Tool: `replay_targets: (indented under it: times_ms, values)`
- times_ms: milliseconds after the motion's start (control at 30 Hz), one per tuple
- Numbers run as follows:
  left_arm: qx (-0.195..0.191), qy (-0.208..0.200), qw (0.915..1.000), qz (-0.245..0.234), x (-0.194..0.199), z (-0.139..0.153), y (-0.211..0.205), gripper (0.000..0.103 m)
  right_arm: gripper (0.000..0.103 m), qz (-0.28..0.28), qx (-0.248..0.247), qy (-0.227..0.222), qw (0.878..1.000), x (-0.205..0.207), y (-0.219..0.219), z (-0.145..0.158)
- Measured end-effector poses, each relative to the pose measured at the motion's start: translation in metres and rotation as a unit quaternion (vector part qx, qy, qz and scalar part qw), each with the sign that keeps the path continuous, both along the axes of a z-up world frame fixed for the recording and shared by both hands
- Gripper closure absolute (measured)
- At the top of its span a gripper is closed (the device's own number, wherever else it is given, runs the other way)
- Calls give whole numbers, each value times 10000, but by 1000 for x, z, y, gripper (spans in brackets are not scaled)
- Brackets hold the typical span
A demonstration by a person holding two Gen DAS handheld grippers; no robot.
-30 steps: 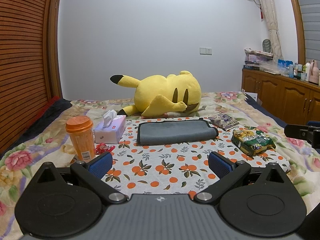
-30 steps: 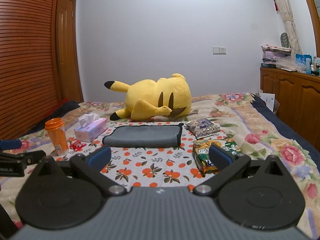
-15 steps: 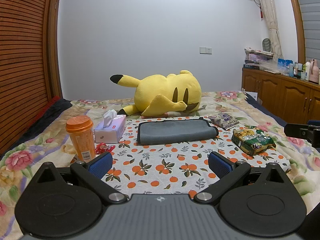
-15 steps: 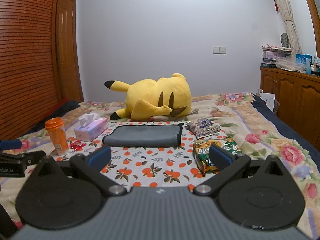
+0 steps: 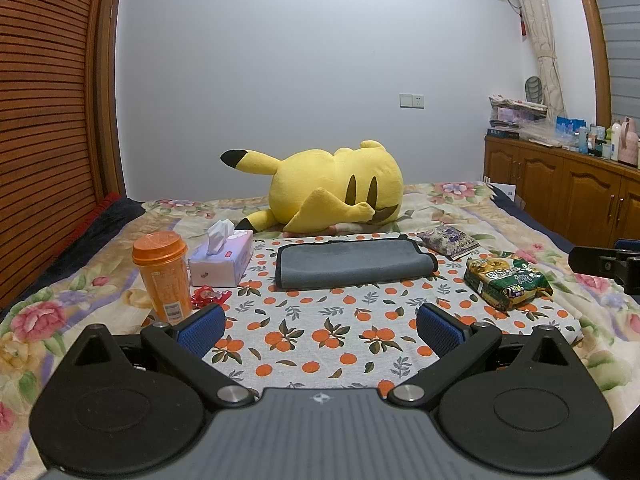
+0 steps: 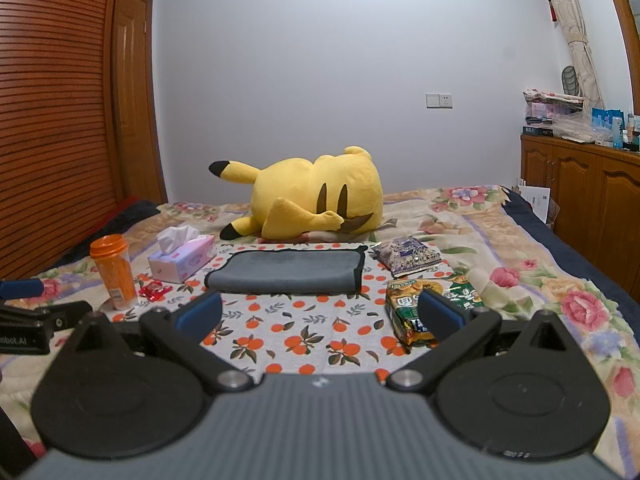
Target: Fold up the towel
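One grey towel (image 5: 352, 264) lies folded flat on an orange-print cloth (image 5: 320, 328) spread over the bed (image 5: 472, 200), at 12 o'clock from both grippers. Nothing sits between it and them. One yellow plush toy (image 5: 336, 196) lies just behind it. At 9 o'clock of the towel sit one tissue box (image 5: 220, 260), one orange cup (image 5: 162, 276) and one red wrapper (image 5: 208, 295); at 3 o'clock, two snack packets (image 5: 506, 282). The left gripper (image 5: 320, 326) and right gripper (image 6: 320, 314) each hover with fingers apart, holding nothing.
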State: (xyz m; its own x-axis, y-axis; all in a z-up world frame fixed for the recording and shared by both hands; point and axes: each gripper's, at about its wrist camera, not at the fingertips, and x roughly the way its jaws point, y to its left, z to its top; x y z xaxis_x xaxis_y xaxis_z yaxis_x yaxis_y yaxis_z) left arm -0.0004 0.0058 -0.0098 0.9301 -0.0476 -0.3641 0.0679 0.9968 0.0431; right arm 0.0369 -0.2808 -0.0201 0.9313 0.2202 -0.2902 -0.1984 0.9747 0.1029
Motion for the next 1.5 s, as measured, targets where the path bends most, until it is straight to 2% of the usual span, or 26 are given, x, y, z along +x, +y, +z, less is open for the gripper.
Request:
replay_targets:
  times_ms: [1500]
  values:
    - [20, 0, 10000, 0, 0, -1, 0, 0, 0, 0, 4, 1, 10000, 0, -1, 0]
